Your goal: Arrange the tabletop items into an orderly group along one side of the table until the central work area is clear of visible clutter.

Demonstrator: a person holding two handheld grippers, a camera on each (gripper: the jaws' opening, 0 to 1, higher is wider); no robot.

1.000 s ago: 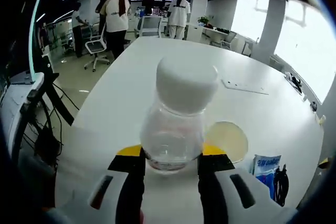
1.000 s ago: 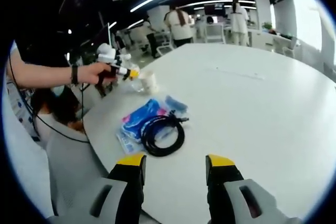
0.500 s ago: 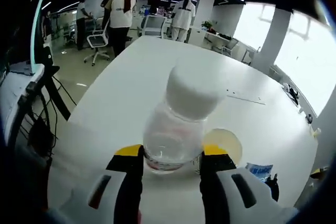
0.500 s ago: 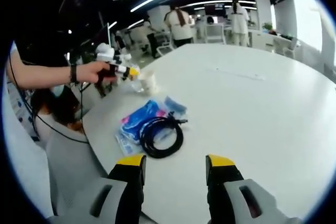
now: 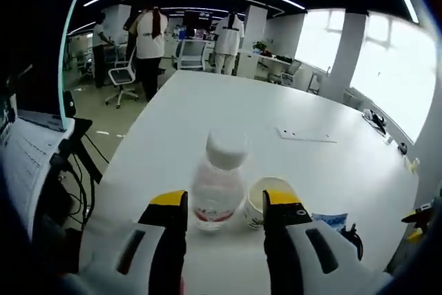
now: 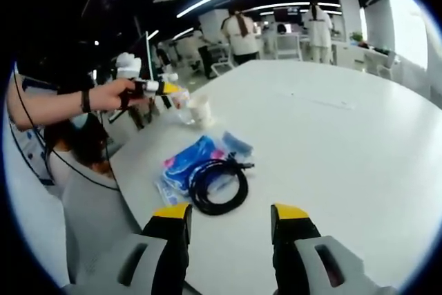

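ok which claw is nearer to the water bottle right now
Left. The left claw sits just behind the water bottle, which stands past its tips beside the cup. The right claw is farther back, near the coiled cable.

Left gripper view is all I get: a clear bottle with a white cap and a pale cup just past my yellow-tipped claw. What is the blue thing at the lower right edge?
Observer: In the right gripper view it is a blue plastic packet lying flat on the white table, with a black coiled cable resting partly on it.
Operator: Is the other claw holding anything?
Observer: No. The right claw is open and empty, hovering short of the cable.
Operator: Who holds my claw?
Observer: A person's hand, dark band on the wrist, holds the left claw near the table's edge, beside the clear plastic bottle and white paper cup.
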